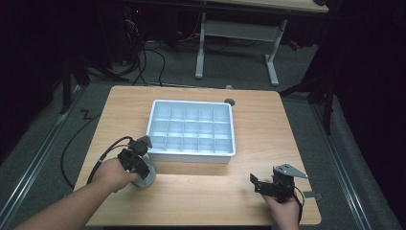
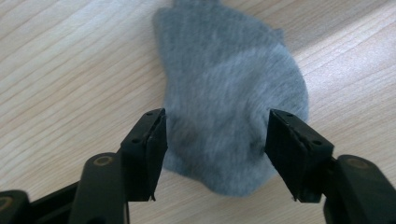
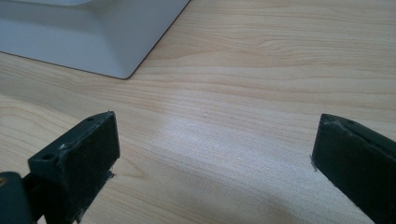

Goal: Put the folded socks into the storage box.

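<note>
left gripper point(image 2: 215, 154): fingers half open, straddling grey sock point(image 2: 229, 98), not pinching
sock: long axis runs away from fingers
right gripper point(image 3: 212, 154): wide open, empty

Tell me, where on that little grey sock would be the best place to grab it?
Probably across the rounded end nearest the left gripper, coming down from above. The grey sock lies flat and limp on the wooden table, so there is no edge to slide under. That end already sits between the open jaws, narrow enough for them to pinch the fabric up.
</note>
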`<state>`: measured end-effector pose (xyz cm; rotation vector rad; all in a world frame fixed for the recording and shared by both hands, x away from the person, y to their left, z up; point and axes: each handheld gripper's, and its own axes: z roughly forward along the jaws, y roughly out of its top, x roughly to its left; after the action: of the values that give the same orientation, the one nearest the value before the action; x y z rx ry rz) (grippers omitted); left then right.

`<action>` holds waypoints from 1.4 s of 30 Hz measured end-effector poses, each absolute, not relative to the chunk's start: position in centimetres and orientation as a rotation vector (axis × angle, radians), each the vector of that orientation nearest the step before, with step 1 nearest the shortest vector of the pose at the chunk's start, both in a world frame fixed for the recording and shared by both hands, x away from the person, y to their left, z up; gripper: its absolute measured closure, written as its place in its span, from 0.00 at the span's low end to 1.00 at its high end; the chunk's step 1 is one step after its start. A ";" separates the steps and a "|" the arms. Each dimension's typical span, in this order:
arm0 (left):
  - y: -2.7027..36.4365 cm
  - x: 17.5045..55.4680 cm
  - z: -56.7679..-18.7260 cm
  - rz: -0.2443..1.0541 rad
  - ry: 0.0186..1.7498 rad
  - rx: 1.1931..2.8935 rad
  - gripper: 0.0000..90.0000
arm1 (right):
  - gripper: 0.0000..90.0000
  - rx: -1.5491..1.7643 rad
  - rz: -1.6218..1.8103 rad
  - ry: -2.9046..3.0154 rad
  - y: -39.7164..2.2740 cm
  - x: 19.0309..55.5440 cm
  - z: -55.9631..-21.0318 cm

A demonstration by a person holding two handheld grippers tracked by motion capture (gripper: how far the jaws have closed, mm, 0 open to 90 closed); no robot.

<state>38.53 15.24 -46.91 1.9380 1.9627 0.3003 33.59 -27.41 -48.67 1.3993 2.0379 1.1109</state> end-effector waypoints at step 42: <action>17.9 40.6 -44.9 0.201 2.188 1.806 0.78 | 0.02 1.409 1.115 2.038 -27.3 33.5 -48.8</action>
<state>40.63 17.86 -44.91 1.8057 2.1880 0.2014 33.53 -27.29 -48.76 1.4094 2.0378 1.1151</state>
